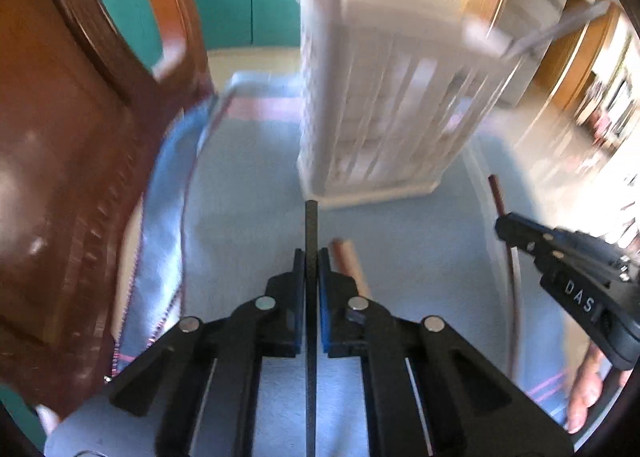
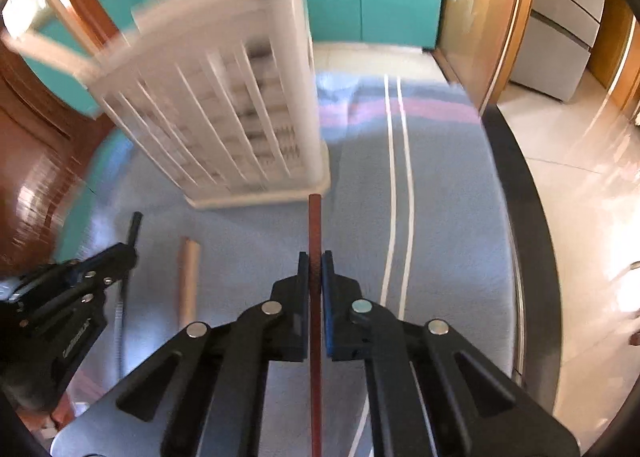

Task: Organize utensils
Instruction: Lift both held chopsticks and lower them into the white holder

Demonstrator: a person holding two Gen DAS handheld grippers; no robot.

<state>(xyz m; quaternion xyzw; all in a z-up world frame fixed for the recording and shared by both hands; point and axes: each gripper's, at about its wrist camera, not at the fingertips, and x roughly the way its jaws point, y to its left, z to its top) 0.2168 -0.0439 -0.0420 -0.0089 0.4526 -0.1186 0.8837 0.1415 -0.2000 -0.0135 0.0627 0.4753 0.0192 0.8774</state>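
Left tool (image 1: pixel 311 265) clamped on a thin black stick (image 1: pixel 311 225), right tool (image 2: pixel 316 269) clamped on a slim reddish stick (image 2: pixel 314 225), white slatted plastic holder (image 2: pixel 224 113) just ahead, upright on a blue towel (image 2: pixel 440 197), tan wooden handle (image 2: pixel 188 281) lying between the tools.

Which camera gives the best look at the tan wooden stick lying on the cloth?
The right wrist view: the tan wooden stick lies fully exposed on the blue cloth. In the left wrist view, the left tongs cover most of it.

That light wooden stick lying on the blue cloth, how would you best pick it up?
Grip the wooden stick around its middle, coming straight down from above, fingers either side of its width. It lies flat on the blue cloth, round and slim, with free cloth along both sides. Both grippers already clamp other sticks.
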